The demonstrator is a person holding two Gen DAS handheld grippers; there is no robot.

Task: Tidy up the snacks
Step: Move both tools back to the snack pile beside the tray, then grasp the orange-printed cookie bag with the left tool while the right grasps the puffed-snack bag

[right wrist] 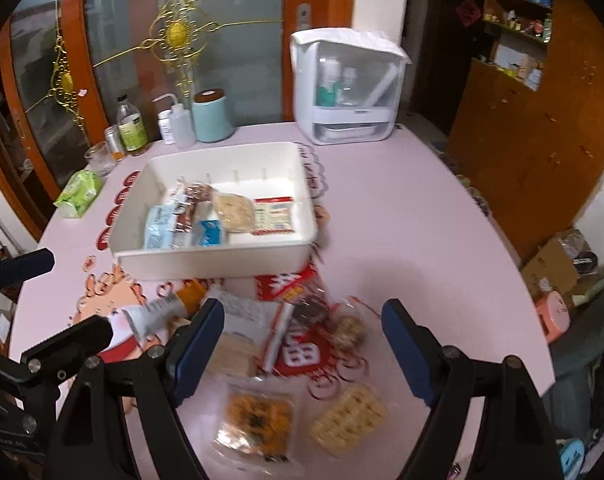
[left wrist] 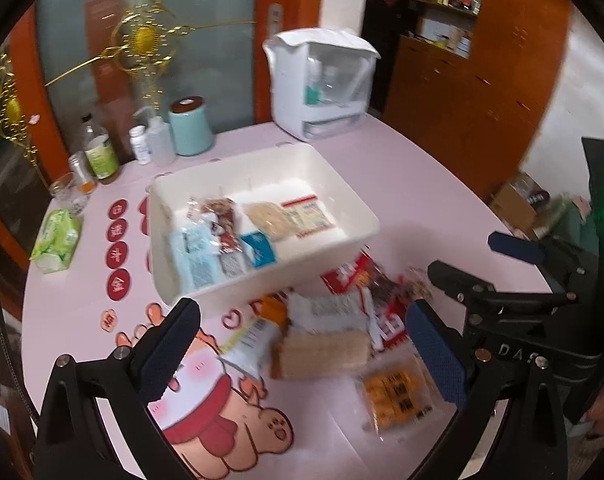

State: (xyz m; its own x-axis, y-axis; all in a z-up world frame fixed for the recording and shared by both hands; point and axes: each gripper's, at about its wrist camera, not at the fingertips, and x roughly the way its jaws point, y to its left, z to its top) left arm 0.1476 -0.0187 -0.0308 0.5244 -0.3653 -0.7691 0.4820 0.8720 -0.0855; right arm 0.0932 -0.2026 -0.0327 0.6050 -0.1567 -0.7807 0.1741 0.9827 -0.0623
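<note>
A white bin sits mid-table and holds several snack packets: blue ones, a dark red one, a beige one and a red-and-white one. Loose snacks lie in front of it: a tan wafer pack, an orange cracker pack, a white tube pack, a red packet and a waffle pack. My left gripper is open above the loose pile. My right gripper is open above the same pile. My right gripper also shows in the left wrist view.
The pink table carries a white appliance at the back, a teal canister, bottles, a glass and a green tissue pack at the left. A wooden cabinet and cardboard boxes stand to the right.
</note>
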